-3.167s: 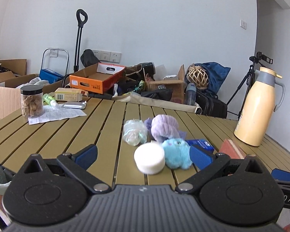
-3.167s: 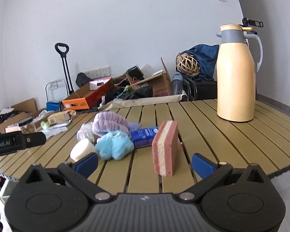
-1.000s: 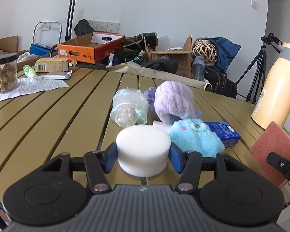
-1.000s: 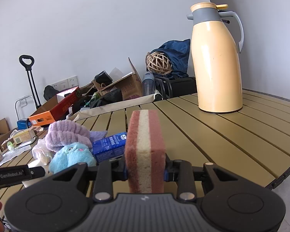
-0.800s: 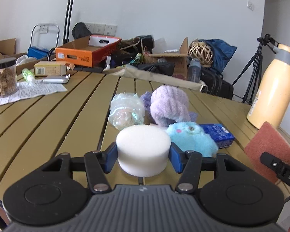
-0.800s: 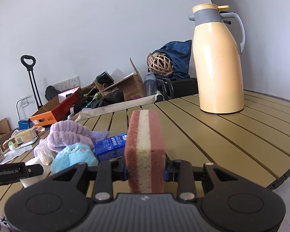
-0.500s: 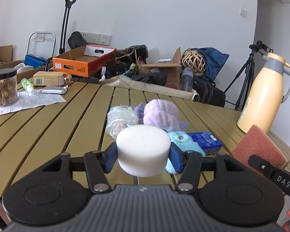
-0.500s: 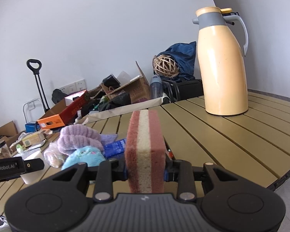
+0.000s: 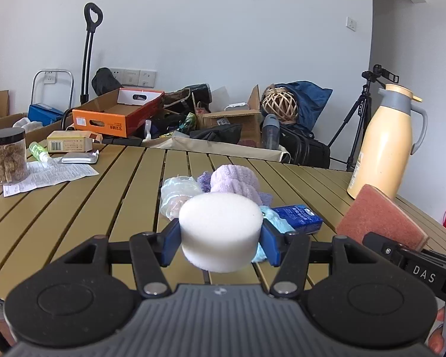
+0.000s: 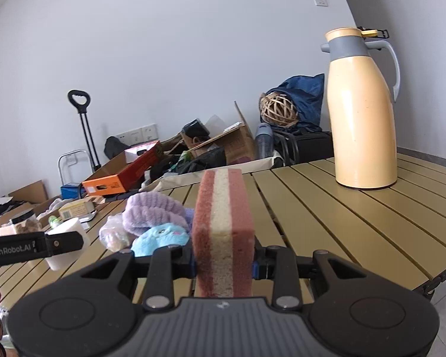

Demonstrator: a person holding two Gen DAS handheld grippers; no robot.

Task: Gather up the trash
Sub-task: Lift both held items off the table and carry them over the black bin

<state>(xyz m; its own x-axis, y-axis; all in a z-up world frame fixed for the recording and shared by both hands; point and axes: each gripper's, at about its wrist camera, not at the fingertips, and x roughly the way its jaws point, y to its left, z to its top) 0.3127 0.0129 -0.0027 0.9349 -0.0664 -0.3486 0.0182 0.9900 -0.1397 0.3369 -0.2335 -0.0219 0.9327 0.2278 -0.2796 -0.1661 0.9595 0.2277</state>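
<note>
The left gripper (image 9: pixel 221 235) was closed on a round white sponge (image 9: pixel 220 230), held between its blue pads above the slatted table (image 9: pixel 74 208). The right gripper (image 10: pixel 223 263) clamped a pink and cream sponge (image 10: pixel 223 232) standing on edge. Beyond the left gripper lay a crumpled plastic bag (image 9: pixel 177 195), a purple cloth (image 9: pixel 235 183), a blue plush toy (image 10: pixel 160 236) and a blue carton (image 9: pixel 298 215).
</note>
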